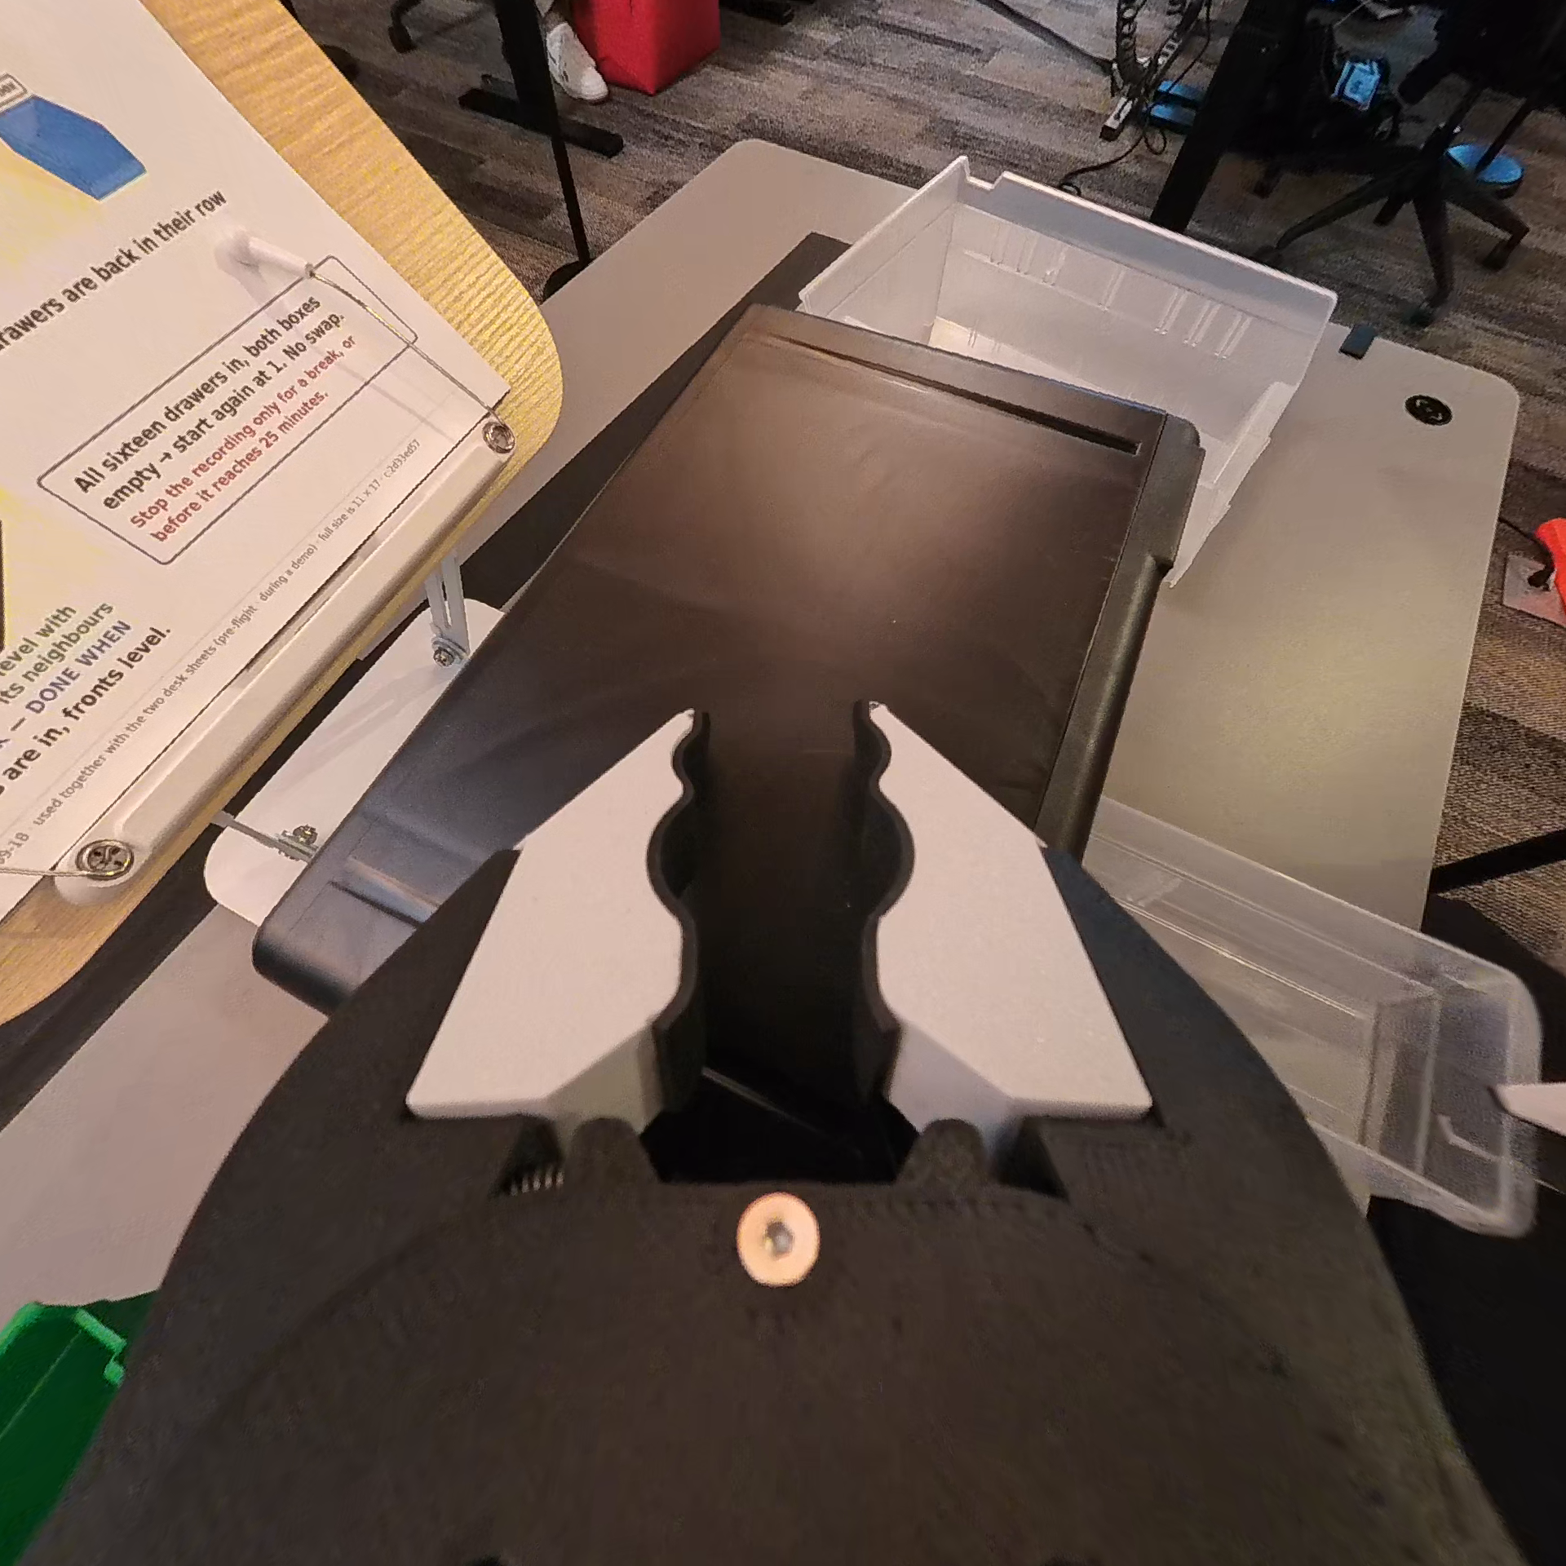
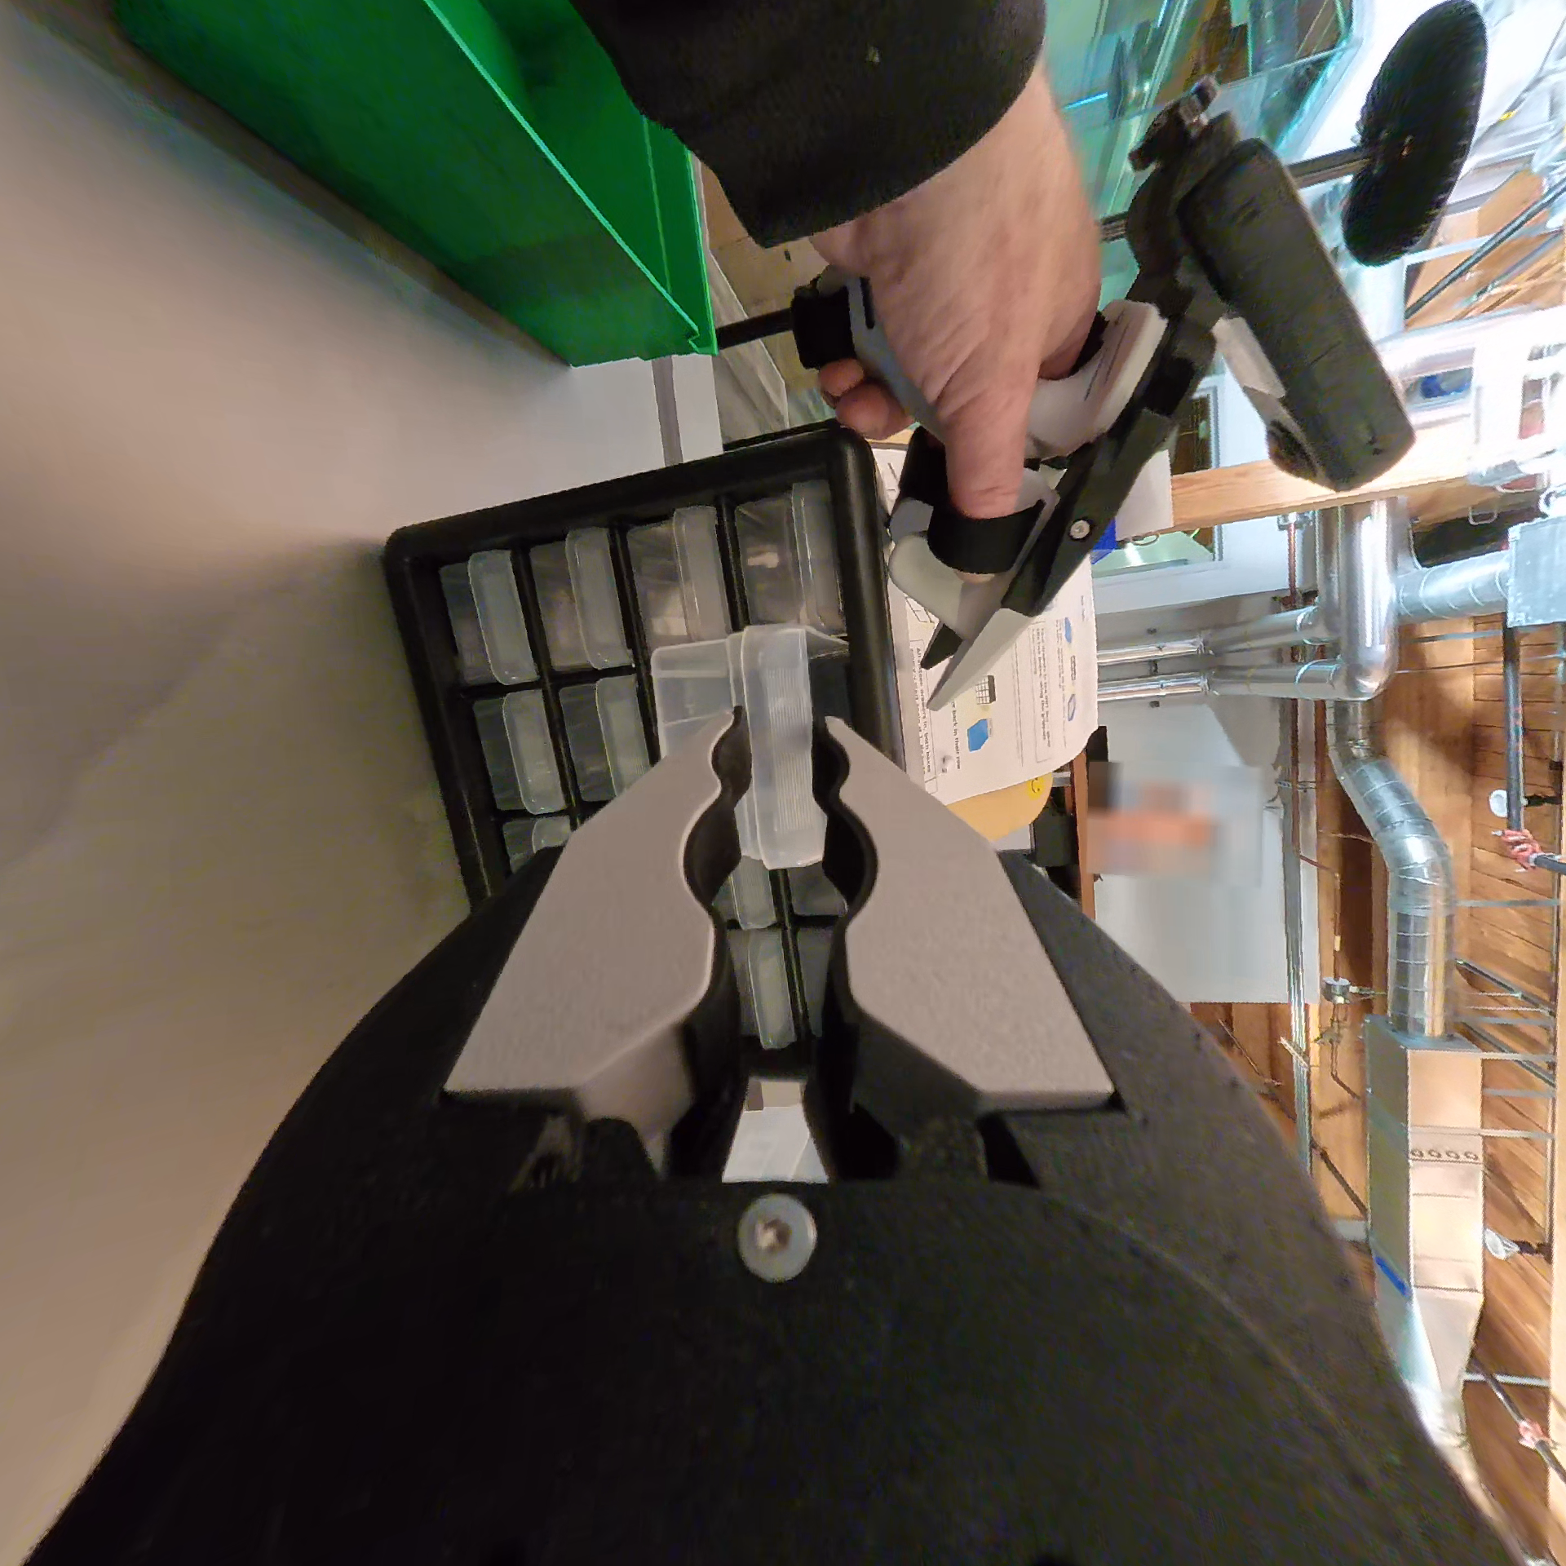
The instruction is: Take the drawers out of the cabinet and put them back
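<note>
While the right gripper (image 2: 780, 746) is rolled sideways, its fingers pinch the front of a clear drawer (image 2: 775, 746), partly out of the black cabinet (image 2: 627, 500). The left gripper (image 1: 781, 720) hangs over the cabinet top, fingers spread and empty, held by a hand (image 2: 974, 339).

Grey carpet (image 1: 847, 110), office chairs (image 1: 1474, 169), silver ducts (image 2: 1390, 813) against wooden boards (image 2: 1517, 890).

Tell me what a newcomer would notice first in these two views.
In the right wrist view, the right claw has its fingers around the front of a clear drawer half out of the black cabinet. The left claw hovers open above the cabinet's dark top, with a white bin beyond it.
</note>
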`<state>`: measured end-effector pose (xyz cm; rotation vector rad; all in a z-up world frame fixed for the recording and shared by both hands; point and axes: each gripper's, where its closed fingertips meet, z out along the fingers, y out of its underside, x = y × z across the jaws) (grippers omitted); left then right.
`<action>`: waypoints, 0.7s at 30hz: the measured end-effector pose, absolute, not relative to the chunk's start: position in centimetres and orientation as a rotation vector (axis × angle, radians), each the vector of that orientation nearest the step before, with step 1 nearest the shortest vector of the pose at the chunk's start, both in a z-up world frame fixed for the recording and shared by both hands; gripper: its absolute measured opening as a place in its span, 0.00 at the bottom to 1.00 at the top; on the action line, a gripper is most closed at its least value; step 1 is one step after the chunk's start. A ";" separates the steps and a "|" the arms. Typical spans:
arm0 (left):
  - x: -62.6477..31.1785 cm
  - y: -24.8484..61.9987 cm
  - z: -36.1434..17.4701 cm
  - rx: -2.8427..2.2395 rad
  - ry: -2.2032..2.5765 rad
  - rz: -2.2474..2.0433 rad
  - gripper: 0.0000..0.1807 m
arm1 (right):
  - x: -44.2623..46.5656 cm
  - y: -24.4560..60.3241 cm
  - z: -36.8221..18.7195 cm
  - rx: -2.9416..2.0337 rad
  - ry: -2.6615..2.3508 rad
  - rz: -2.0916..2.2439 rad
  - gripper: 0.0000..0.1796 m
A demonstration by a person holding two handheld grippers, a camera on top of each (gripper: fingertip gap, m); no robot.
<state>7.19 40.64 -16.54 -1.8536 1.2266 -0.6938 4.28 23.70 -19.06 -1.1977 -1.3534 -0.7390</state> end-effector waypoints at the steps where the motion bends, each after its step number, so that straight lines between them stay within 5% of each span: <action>1: 7.2 40.6 -16.5 -1.854 1.226 -0.693 0.19 | 4.4 23.4 -18.9 -1.202 -1.347 -0.733 0.07; 21: 7.2 40.6 -16.5 -1.854 1.224 -0.692 0.18 | 4.5 18.8 -18.4 -1.170 -1.376 -0.690 0.06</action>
